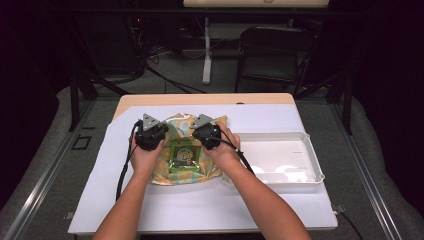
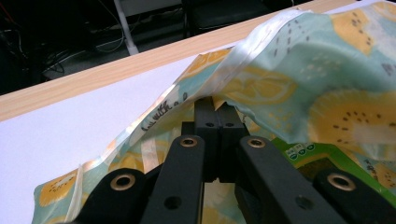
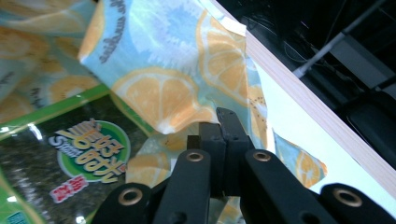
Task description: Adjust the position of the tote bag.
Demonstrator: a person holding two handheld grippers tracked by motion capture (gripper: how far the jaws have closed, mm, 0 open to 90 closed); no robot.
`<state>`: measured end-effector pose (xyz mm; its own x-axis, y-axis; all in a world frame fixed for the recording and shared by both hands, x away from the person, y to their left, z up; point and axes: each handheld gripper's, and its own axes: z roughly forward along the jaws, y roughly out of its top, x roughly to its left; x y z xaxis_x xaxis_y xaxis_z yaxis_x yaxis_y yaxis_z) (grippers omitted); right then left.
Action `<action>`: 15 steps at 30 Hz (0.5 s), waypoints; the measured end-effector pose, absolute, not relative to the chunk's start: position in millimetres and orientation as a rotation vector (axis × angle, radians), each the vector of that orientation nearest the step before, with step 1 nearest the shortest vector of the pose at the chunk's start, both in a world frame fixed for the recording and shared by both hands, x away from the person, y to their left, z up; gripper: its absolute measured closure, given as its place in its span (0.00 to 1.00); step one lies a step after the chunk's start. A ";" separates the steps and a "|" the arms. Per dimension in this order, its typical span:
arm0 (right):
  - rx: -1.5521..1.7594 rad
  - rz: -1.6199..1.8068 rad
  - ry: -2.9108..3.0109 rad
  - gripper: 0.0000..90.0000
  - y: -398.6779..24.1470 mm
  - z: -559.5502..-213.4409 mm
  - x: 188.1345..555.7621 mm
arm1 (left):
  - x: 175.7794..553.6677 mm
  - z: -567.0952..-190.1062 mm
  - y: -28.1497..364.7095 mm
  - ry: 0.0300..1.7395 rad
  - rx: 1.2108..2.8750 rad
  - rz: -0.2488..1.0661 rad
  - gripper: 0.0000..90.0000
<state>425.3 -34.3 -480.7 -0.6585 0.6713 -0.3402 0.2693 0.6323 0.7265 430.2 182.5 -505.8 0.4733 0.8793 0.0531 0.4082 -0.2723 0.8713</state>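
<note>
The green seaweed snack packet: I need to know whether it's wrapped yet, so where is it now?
In the high view the green seaweed snack packet lies uncovered mid-table on the lemon-print wrapping sheet, between the left claw and right claw.

On my right, the white tray (image 1: 280, 160) sits just beside the fruit bag (image 1: 186, 125), so that side is tight. On my left, the white sheet (image 1: 100, 175) is bare and I can slide there. In front of me, past the bag, the wooden table edge (image 1: 210, 99) is near.
</note>
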 end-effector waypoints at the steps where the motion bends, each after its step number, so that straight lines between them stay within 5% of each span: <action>1: 0.744 0.855 2.247 1.00 -35.0 -481.1 426.6 | 430.1 -506.3 182.5 1.078 1.869 0.700 1.00; 15: 0.858 0.833 2.229 1.00 -44.6 -487.6 443.5 | 430.4 -510.3 183.3 1.086 1.900 0.713 1.00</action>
<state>443.5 -44.6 -487.6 -0.6092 0.7328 -0.3030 0.3544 0.5934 0.7227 430.4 183.3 -510.3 0.4688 0.8801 0.0748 0.4188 -0.2960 0.8585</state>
